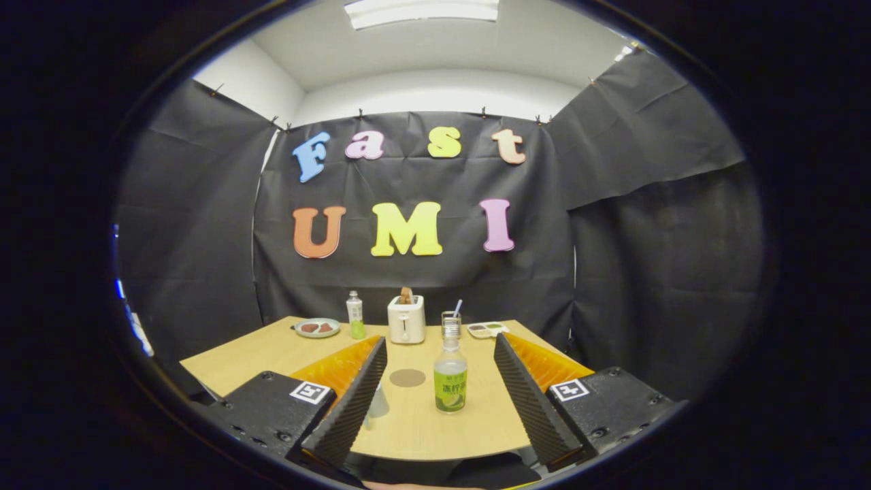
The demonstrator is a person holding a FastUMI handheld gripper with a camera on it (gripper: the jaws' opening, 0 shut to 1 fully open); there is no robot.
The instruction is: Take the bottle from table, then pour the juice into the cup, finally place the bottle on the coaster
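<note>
Evidently nothing was done yet: the gripper (439, 395) held its fingers wide apart and empty, the bottle (450, 378) stood untouched between them, the coaster (407, 378) at its nine o'clock, the cup (378, 403) beside the left finger.

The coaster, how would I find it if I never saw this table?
Start at the wooden table and find the green-labelled bottle standing between the open fingers of the hand-held gripper. Just beside it lies the coaster. It is the only flat, round, brown disc; everything nearby stands tall.
</note>
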